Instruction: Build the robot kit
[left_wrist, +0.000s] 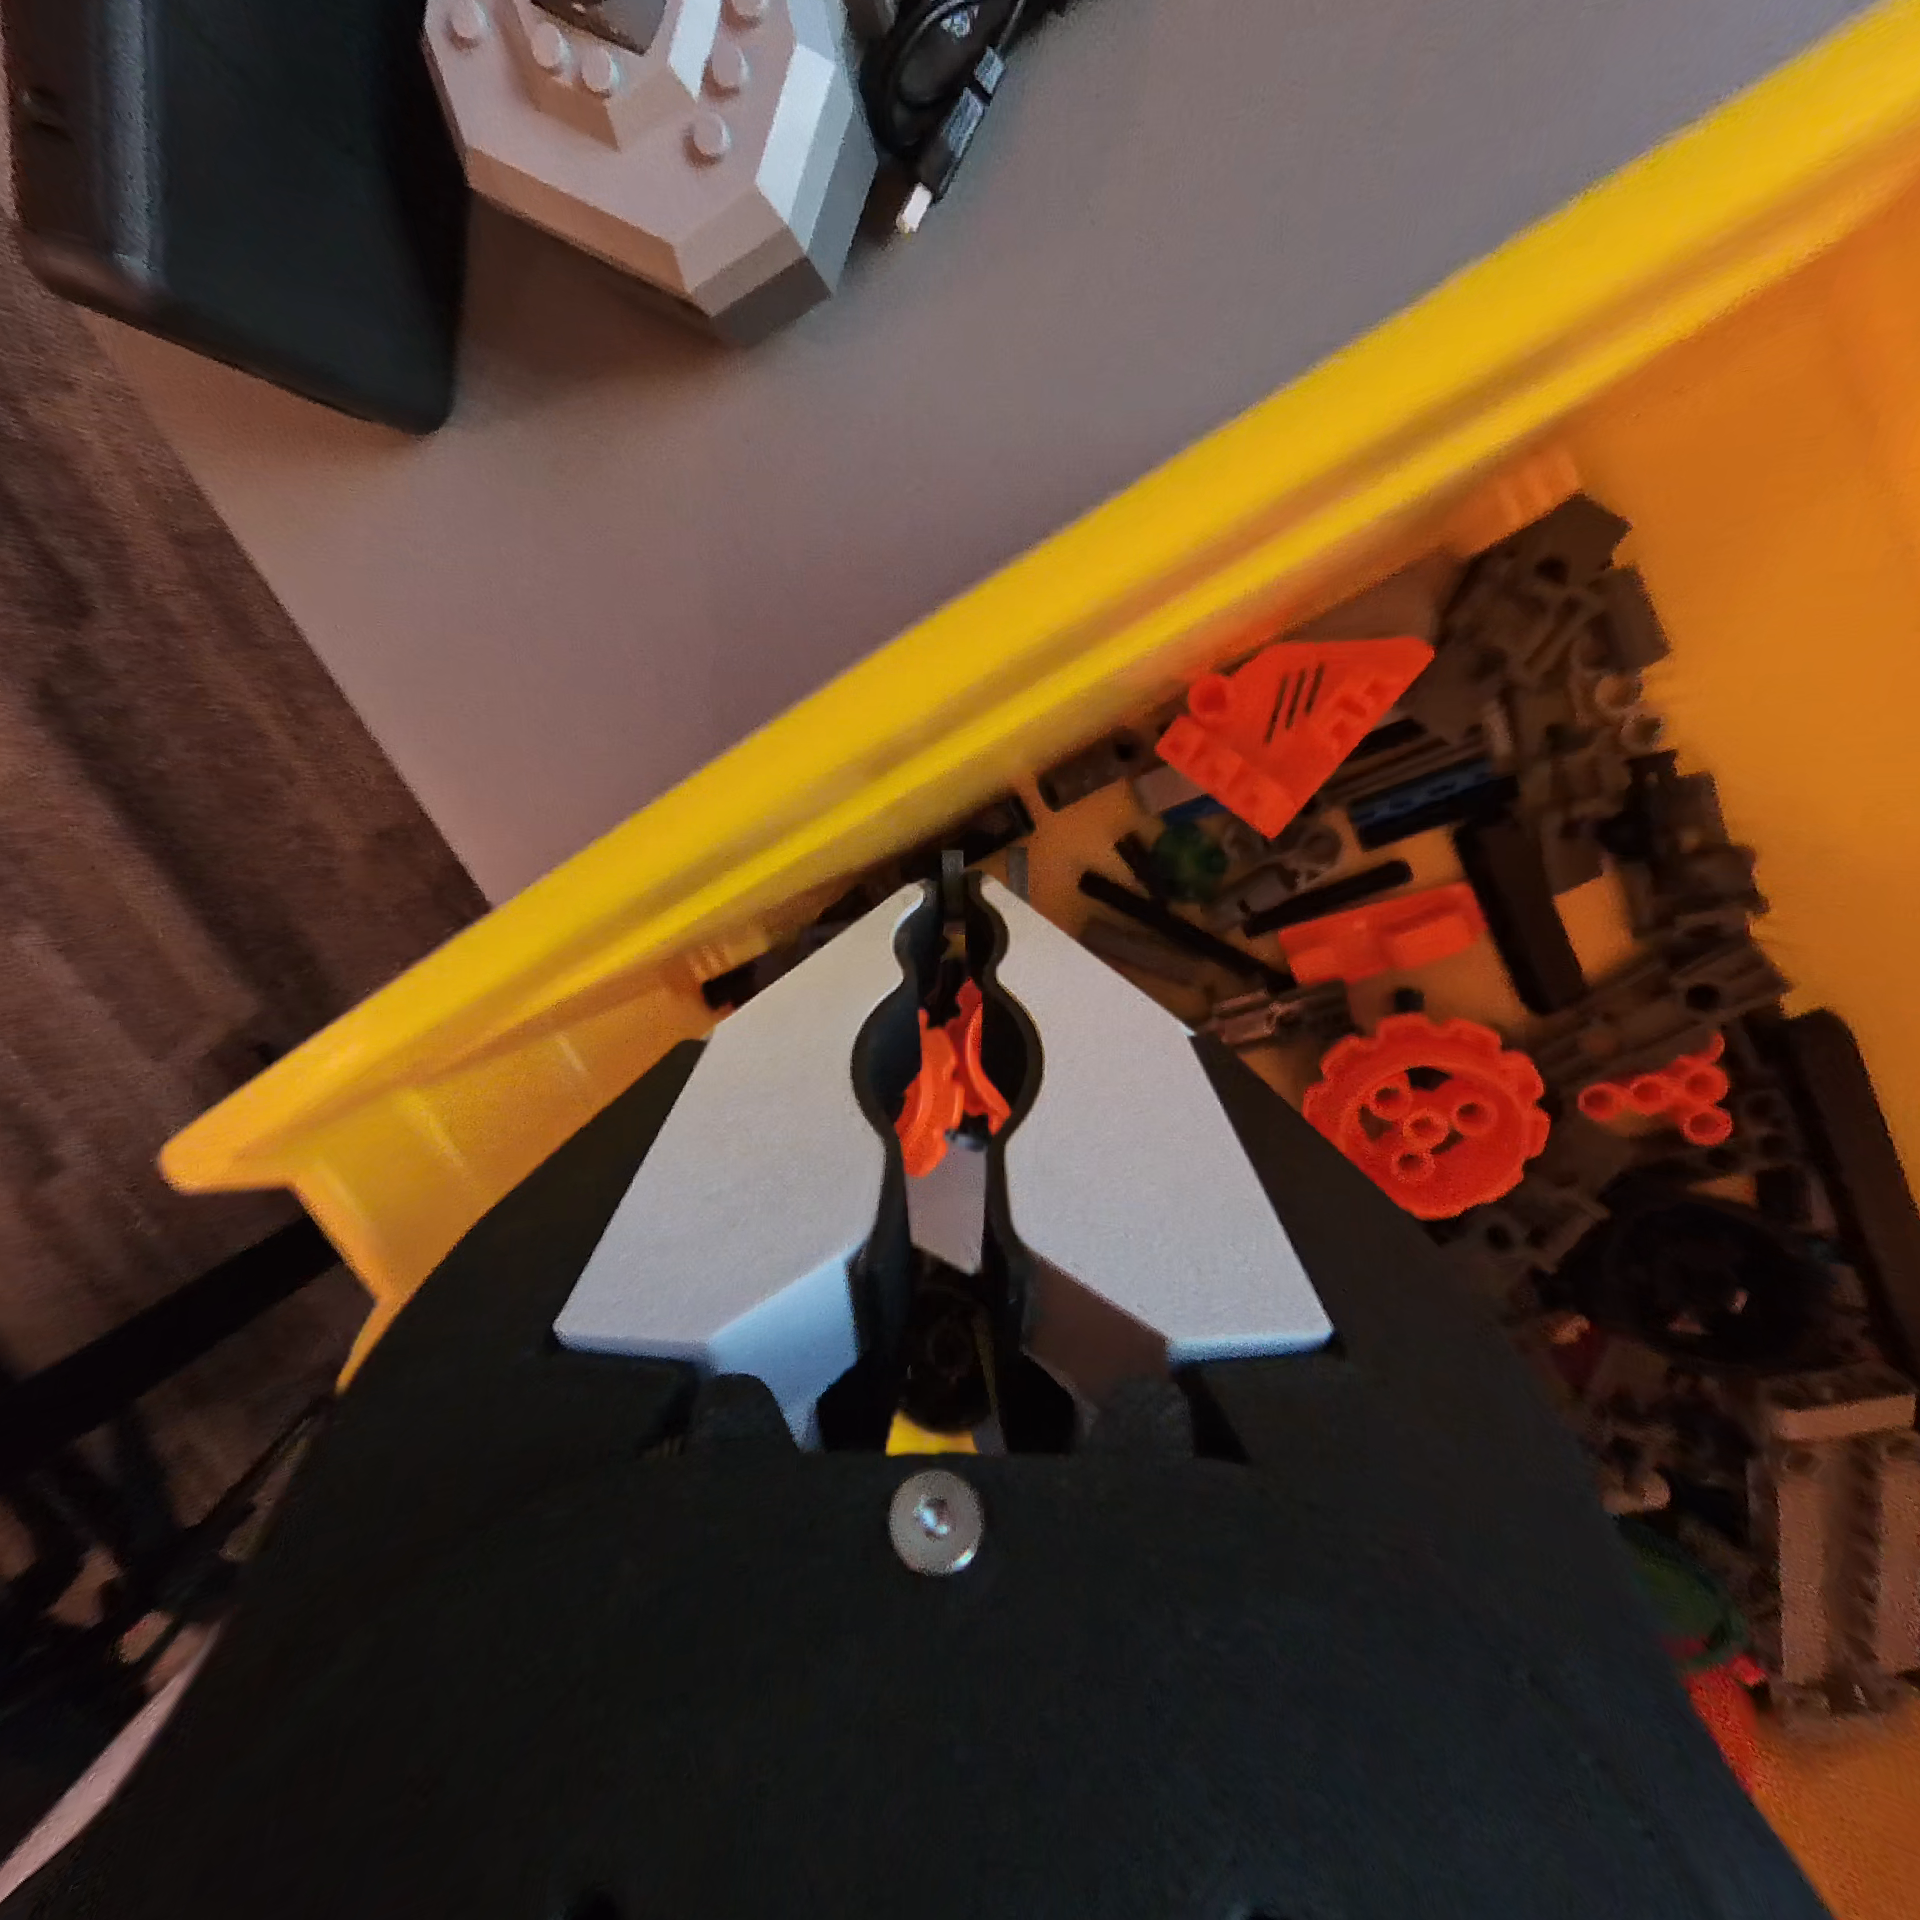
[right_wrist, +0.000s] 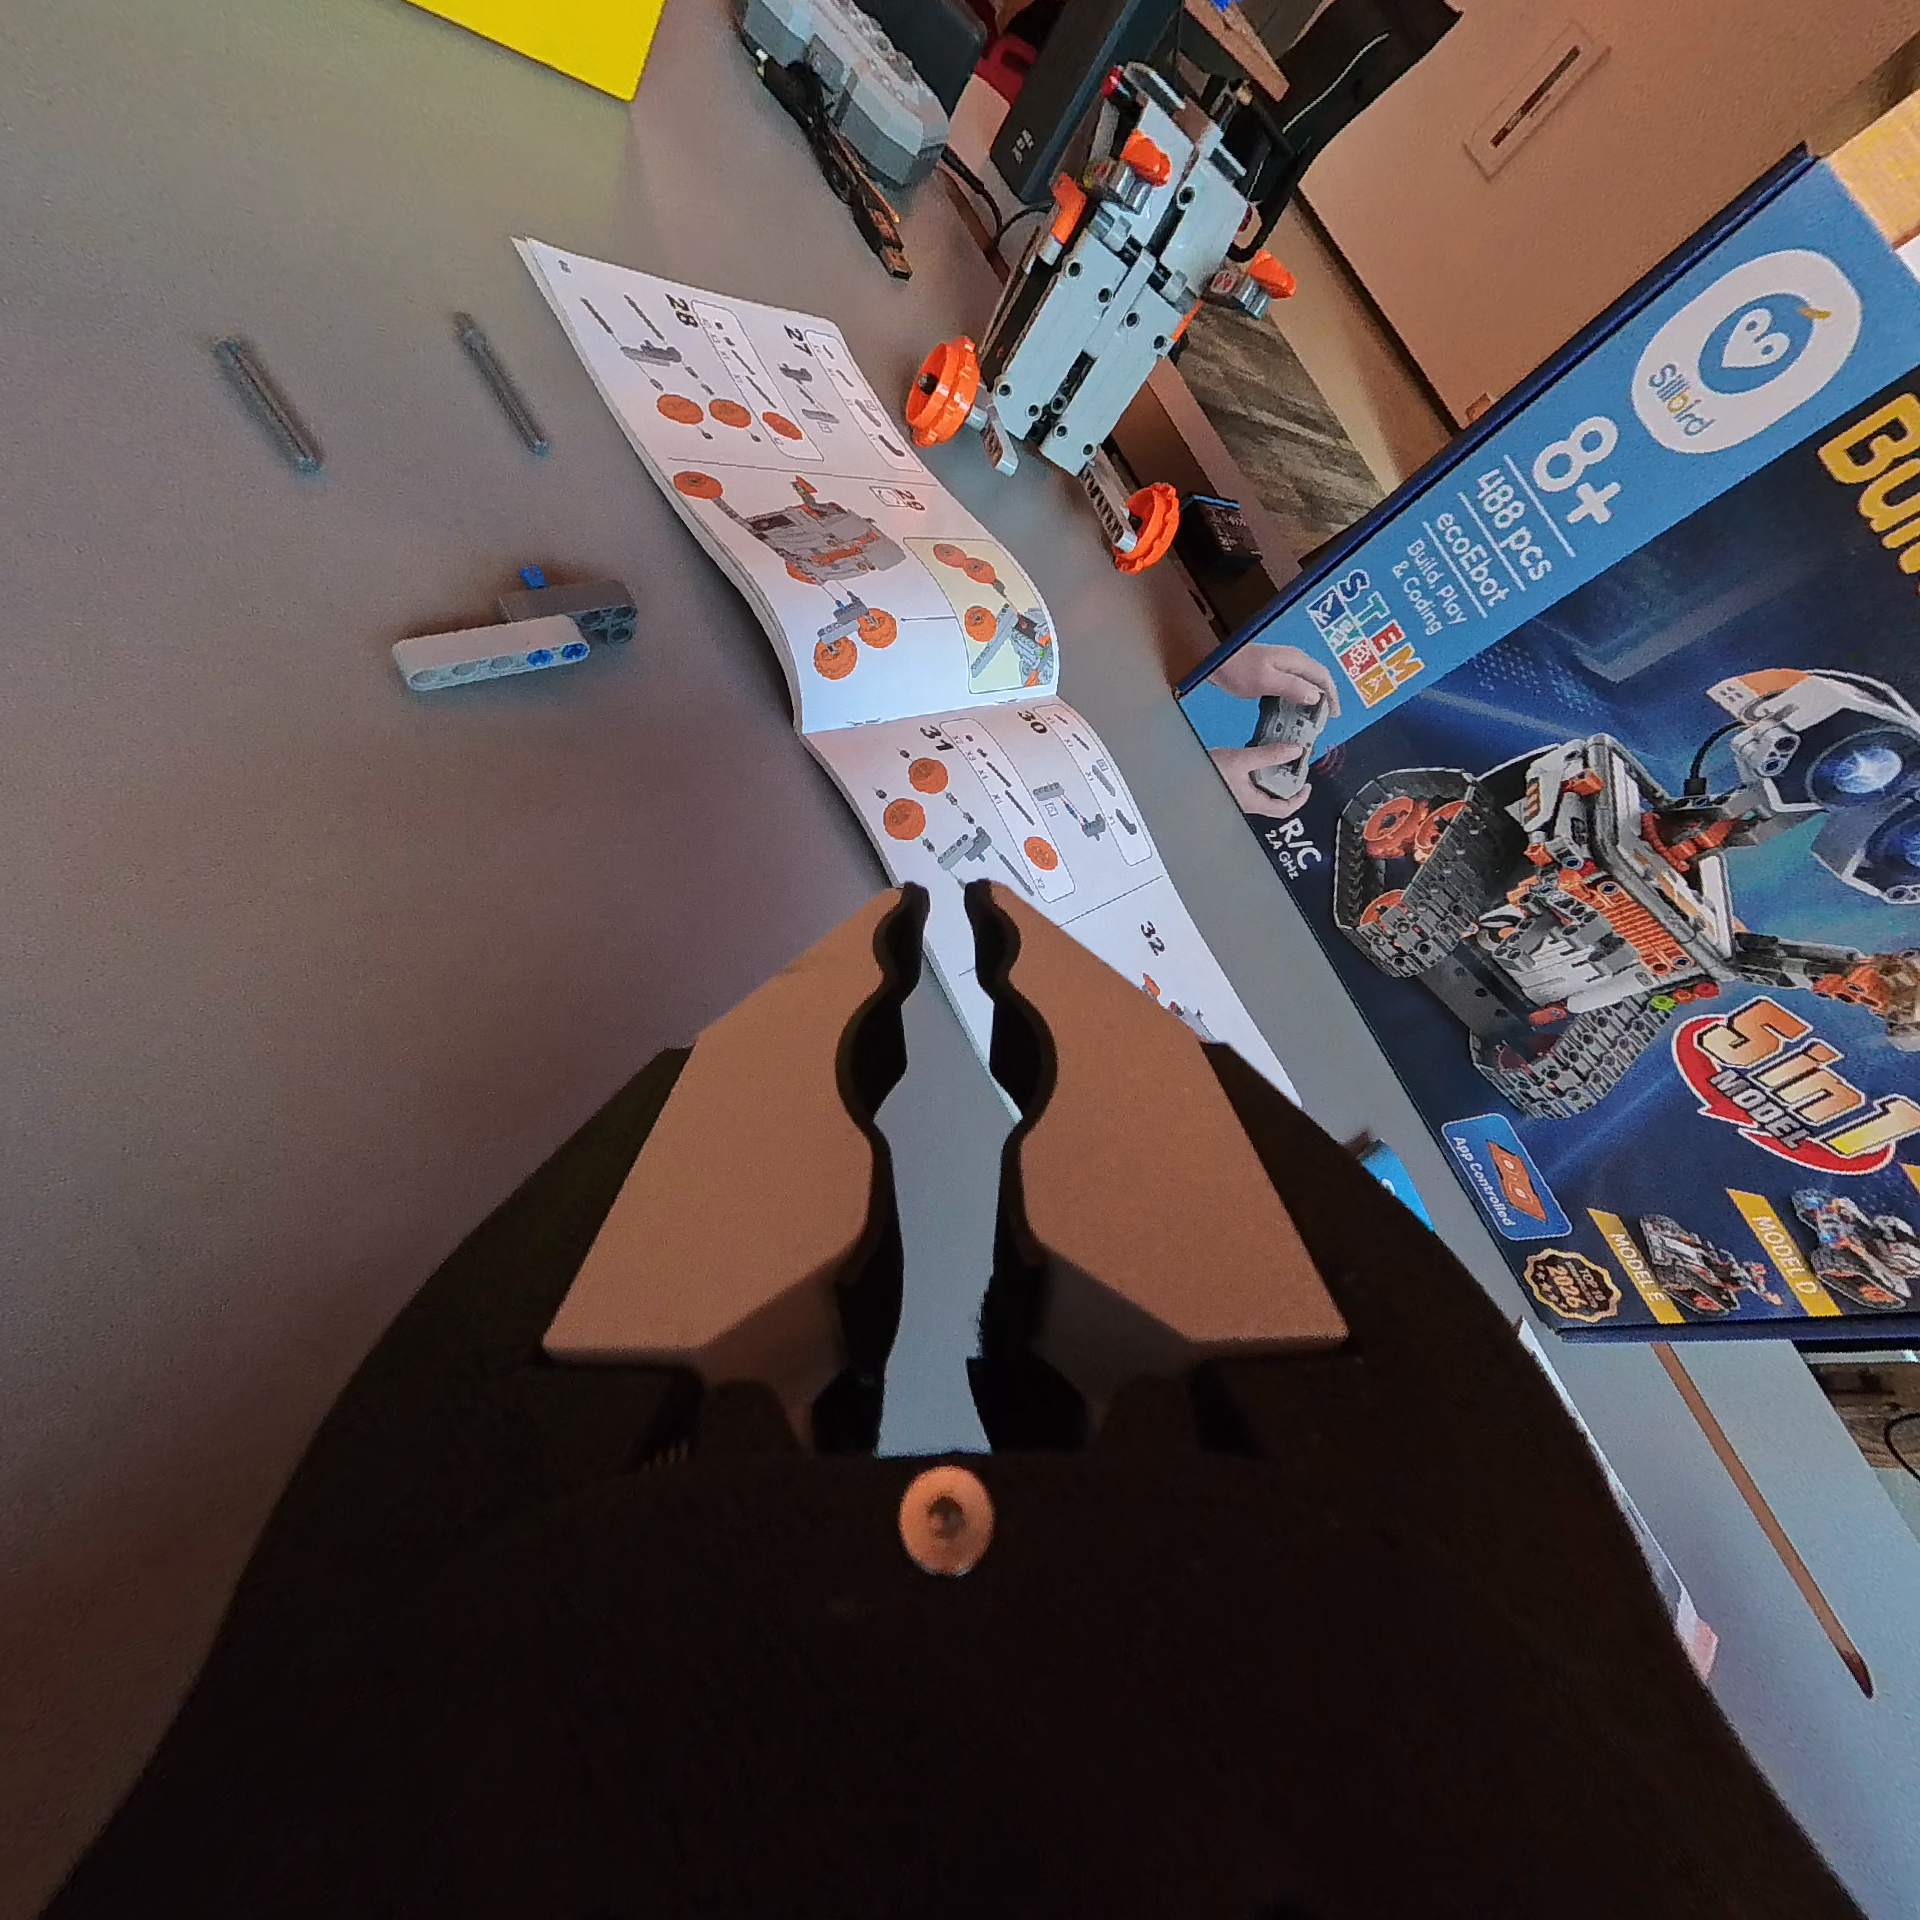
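Left gripper (left_wrist: 951, 894) jaws pinch perhaps two orange wheels (left_wrist: 948, 1081).

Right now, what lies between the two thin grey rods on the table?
Nothing: in the right wrist view, bare grey table separates the left rod from the right rod.

The left gripper (left_wrist: 951, 894) is clamped on a small orange toothed wheel (left_wrist: 948, 1081) over the yellow bin (left_wrist: 935, 665), while the right gripper (right_wrist: 943, 899), slightly parted and empty, hangs above the open instruction booklet (right_wrist: 831, 582) at its 12 o'clock.
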